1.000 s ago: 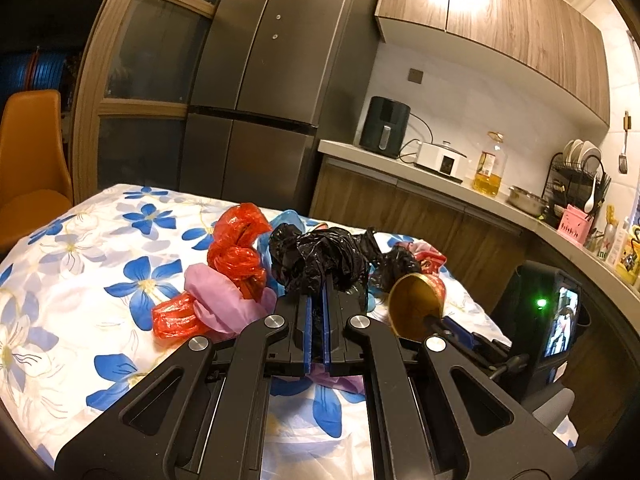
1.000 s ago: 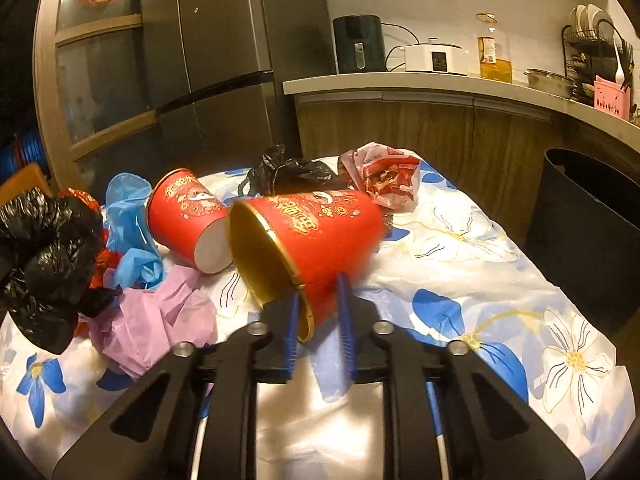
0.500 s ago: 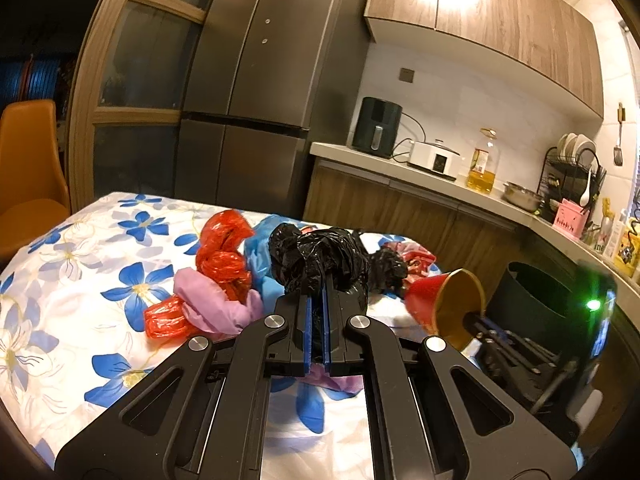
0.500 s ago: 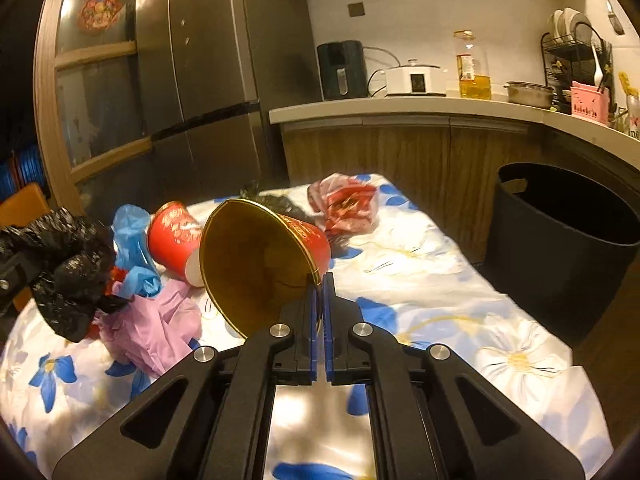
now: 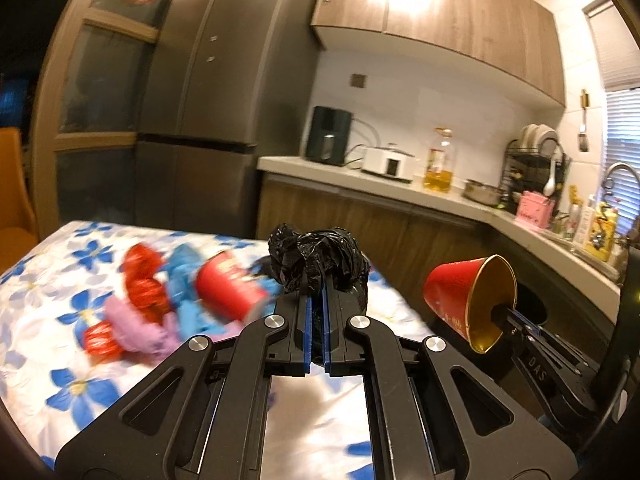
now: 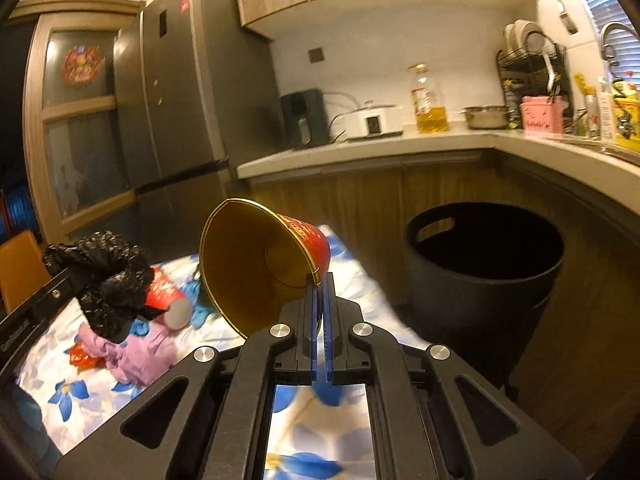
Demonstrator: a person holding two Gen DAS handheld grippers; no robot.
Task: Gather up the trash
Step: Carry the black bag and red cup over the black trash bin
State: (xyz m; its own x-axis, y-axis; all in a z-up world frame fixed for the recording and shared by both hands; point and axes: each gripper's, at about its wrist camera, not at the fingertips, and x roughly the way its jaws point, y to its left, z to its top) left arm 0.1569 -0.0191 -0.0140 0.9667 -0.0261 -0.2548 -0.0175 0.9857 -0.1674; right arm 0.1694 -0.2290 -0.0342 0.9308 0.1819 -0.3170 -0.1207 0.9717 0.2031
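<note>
My left gripper (image 5: pixel 316 294) is shut on a crumpled black plastic bag (image 5: pixel 316 258), held above the flowered table. My right gripper (image 6: pixel 319 280) is shut on the rim of a red paper cup (image 6: pixel 256 264) with a gold inside, lifted off the table and tilted. From the left wrist view the same red cup (image 5: pixel 468 300) hangs at the right, near the black bin (image 5: pixel 532 308). The right wrist view shows the black bin (image 6: pixel 484 268) on the floor to the right, and the black bag (image 6: pixel 108 280) at the left.
On the flowered tablecloth (image 5: pixel 52 280) lie a second red cup (image 5: pixel 228 288), red wrappers (image 5: pixel 140 280), a blue bag (image 5: pixel 188 280) and a pink bag (image 5: pixel 136 328). A wooden counter (image 6: pixel 400 148) with appliances runs behind. A fridge (image 5: pixel 224 120) stands at the back left.
Both grippers have risen and swung right toward the bin. The right gripper closed on the red cup's rim and lifted it. The black bag came up off the pile with the left gripper.
</note>
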